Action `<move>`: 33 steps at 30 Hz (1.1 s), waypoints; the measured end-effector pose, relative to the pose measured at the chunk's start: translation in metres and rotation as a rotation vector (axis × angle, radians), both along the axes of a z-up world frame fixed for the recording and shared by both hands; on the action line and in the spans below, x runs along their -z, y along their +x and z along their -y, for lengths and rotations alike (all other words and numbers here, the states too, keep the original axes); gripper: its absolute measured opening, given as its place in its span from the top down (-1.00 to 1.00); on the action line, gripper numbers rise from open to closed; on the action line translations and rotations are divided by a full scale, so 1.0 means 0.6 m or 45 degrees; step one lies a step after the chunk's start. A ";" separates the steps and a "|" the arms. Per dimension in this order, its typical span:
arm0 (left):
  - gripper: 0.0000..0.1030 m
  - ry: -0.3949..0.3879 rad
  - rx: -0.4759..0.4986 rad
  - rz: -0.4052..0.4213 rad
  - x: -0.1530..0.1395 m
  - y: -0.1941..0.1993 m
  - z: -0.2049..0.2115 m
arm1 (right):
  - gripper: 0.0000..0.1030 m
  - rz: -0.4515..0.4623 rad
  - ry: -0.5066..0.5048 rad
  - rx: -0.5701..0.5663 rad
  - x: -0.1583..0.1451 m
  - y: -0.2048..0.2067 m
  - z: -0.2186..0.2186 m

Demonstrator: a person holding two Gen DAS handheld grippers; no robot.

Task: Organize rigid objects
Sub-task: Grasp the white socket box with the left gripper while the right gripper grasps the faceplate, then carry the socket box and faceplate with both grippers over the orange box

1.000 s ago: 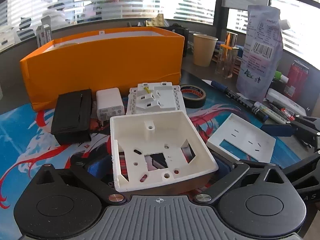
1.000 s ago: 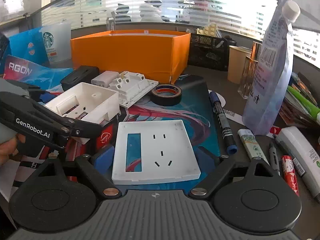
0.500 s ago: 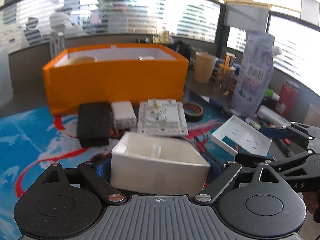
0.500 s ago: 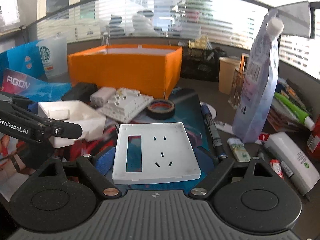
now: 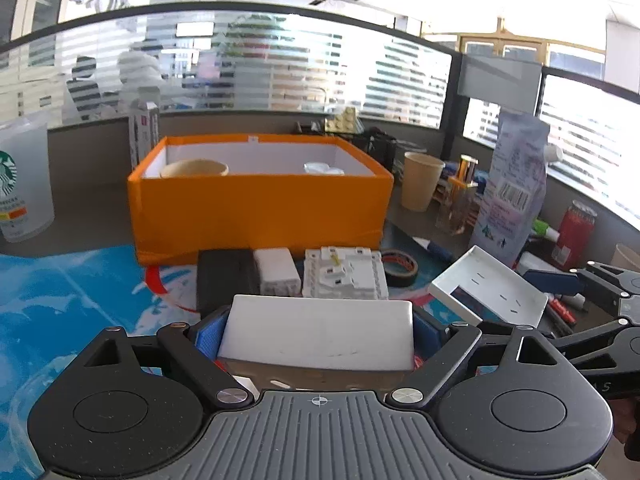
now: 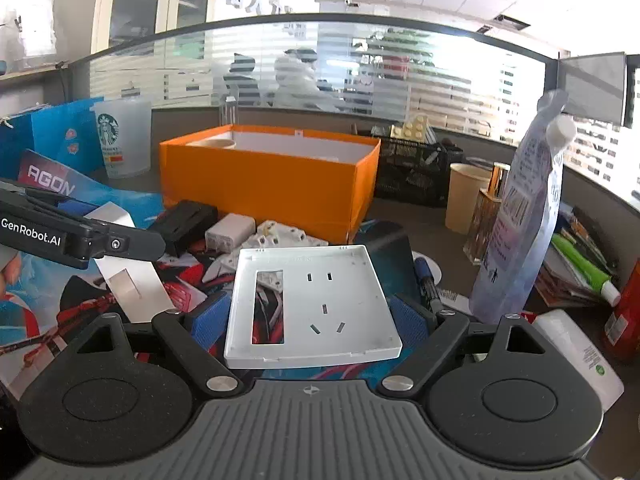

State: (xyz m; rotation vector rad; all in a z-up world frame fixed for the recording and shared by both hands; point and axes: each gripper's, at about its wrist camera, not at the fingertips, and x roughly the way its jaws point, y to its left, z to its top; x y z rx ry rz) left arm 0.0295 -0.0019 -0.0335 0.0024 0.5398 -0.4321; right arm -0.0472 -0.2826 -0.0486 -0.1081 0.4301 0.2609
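My left gripper (image 5: 318, 330) is shut on a white socket back box (image 5: 316, 344), its blue pads (image 5: 210, 334) pressing both side walls, and holds it above the mat. My right gripper (image 6: 310, 320) is shut on a white socket faceplate (image 6: 316, 304), held level off the mat; the plate also shows in the left wrist view as the faceplate (image 5: 488, 288). Ahead stands an open orange box (image 5: 260, 204) with a beige cup (image 5: 196, 168) inside. Before it lie a black block (image 5: 224, 280), a white charger (image 5: 278, 270), a socket module (image 5: 344, 276) and a tape roll (image 5: 398, 272).
A paper cup (image 5: 422, 186), a tall printed pouch (image 5: 512, 196) and a red can (image 5: 576, 232) stand at the right. A Starbucks cup (image 5: 22, 184) is at the far left. Markers (image 6: 428, 280) and a black mesh basket (image 6: 412, 176) sit beyond the faceplate.
Both grippers have risen with their parts off the mat. The left one has tilted up, so the back box now shows its outer wall and the orange box's inside is in view.
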 end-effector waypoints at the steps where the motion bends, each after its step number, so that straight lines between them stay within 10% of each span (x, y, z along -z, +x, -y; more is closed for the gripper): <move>1: -0.75 -0.005 -0.004 0.009 -0.004 0.000 -0.002 | -0.65 0.005 -0.002 -0.002 -0.003 -0.001 -0.001; 33: -0.75 -0.092 -0.053 0.200 -0.113 0.013 -0.049 | -0.65 0.231 0.012 -0.079 -0.110 0.024 -0.047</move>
